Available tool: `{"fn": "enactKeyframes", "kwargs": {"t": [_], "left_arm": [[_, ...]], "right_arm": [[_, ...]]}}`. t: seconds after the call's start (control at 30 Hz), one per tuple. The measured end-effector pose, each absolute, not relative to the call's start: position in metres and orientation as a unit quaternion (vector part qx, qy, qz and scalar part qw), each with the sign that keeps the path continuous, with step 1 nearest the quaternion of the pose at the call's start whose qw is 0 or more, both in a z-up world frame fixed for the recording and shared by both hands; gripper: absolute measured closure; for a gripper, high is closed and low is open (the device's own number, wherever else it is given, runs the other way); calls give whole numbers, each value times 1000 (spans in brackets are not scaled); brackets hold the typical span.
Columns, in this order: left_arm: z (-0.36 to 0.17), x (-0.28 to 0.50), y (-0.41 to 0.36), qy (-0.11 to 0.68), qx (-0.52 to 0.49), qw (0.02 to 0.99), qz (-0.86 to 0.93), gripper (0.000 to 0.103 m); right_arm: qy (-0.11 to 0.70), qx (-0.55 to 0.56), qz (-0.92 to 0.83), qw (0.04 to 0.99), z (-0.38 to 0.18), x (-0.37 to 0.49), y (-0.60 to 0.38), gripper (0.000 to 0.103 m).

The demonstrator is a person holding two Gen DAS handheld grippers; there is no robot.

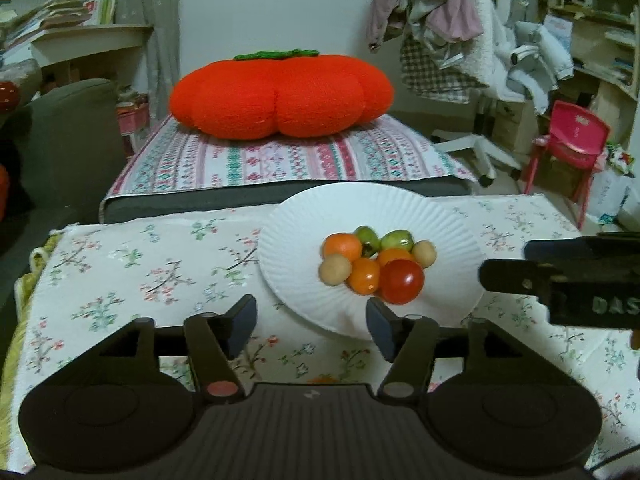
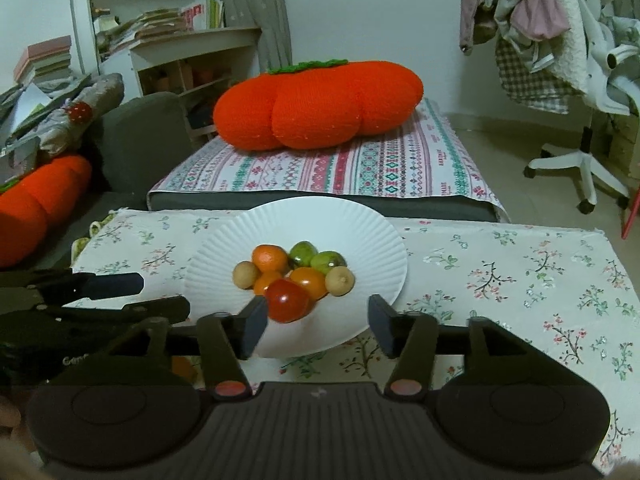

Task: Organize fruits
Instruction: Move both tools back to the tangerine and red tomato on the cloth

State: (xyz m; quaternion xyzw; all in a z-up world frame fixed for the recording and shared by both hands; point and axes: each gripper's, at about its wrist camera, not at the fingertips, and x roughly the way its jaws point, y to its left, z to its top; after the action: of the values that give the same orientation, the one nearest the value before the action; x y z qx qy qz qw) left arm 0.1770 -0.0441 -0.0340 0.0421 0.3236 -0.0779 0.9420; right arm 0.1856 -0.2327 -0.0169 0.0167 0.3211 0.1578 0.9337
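left gripper: jaws were spread wide, nothing between them; hovered over the floral tablecloth at the plate's 7 o'clock edge.
right gripper: jaws also apart, empty; left finger sat just beside the red tomato, contact unclear.
paper plate: white, on the tablecloth, held all the fruit in one touching cluster.
fruit: red tomato at 6 o'clock of the pile, orange ones mid, two green at 1 o'clock, tan balls at 3 and 9.
background: pumpkin cushion lay on a striped mat at 12 o'clock.
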Motion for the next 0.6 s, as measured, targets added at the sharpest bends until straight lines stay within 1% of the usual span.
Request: {"fn": "enactKeyframes", "kwargs": {"t": [0.03,0.07,0.1,0.13,0.2,0.27,0.5,0.57,0.6], "left_arm": [[-33,176,-43,327,44,941,-70,46],[-33,175,-42,330,43,941,-65,42],[-33,174,-40,333,42,940,-61,41],[-33,173,-39,336,40,939,-58,39],[-35,171,-36,346,36,936,-52,38],[-35,169,-33,353,31,934,-47,36],[-33,162,-31,360,36,932,-34,29],[-33,161,-30,363,32,931,-32,23],[-33,160,-30,364,32,931,-30,22]], "right_arm": [[320,16,160,934,-16,183,-232,41],[319,16,163,933,-15,181,-232,37],[319,16,165,933,-14,179,-231,32],[319,17,166,933,-13,177,-231,29],[318,19,171,932,-11,173,-231,17],[316,16,176,932,-11,169,-230,12],[316,13,185,930,-8,159,-229,4],[315,11,190,930,-7,157,-228,2],[315,11,192,929,-6,156,-227,1]]}}
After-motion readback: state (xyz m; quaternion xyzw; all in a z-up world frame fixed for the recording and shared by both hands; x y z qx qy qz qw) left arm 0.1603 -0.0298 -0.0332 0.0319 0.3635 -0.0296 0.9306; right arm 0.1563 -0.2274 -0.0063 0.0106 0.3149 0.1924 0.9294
